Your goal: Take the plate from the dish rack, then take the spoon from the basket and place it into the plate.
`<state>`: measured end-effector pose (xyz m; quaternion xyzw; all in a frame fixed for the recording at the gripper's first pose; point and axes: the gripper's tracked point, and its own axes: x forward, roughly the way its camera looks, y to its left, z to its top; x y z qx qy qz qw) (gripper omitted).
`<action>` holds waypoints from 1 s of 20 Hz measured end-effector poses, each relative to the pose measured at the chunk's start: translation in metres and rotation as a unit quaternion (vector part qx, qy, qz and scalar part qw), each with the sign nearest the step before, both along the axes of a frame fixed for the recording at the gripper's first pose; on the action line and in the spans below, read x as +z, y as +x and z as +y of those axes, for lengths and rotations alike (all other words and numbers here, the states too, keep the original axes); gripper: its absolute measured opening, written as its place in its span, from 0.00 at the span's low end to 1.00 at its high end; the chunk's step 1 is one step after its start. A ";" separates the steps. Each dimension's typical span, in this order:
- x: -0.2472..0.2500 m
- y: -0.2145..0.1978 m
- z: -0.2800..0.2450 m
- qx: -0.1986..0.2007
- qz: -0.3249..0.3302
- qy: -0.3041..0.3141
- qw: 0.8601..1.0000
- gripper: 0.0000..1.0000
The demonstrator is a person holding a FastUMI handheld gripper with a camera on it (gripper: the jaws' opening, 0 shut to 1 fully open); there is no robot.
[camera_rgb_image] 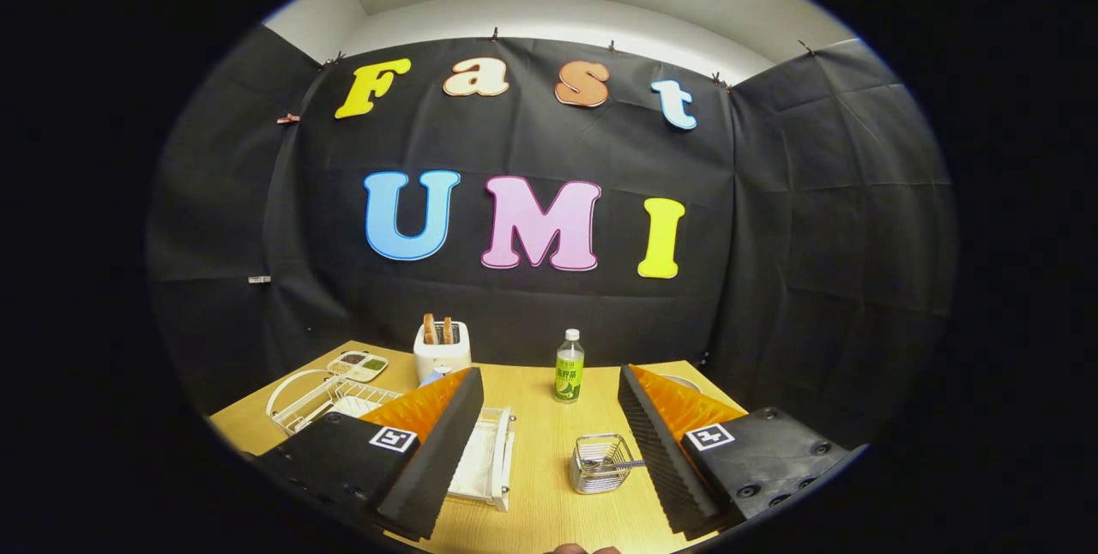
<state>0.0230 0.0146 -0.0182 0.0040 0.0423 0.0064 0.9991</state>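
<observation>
My gripper (549,442) is open above the wooden table (549,502), with nothing between its fingers. A white wire dish rack (300,400) stands to the left, partly hidden behind the left finger, with a white plate (352,406) lying in it. A small wire basket (600,461) sits on the table between the fingers, close to the right one. The spoon's handle (633,465) sticks out of the basket toward the right finger.
A white toaster (442,351) with two slices of bread stands at the table's back. A green-labelled bottle (568,367) stands beyond the fingers. A small tray with compartments (358,364) lies at the back left. A round white rim (682,382) peeks out behind the right finger.
</observation>
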 end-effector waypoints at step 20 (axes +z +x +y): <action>-0.100 0.118 0.137 0.108 0.235 0.014 0.966 0.98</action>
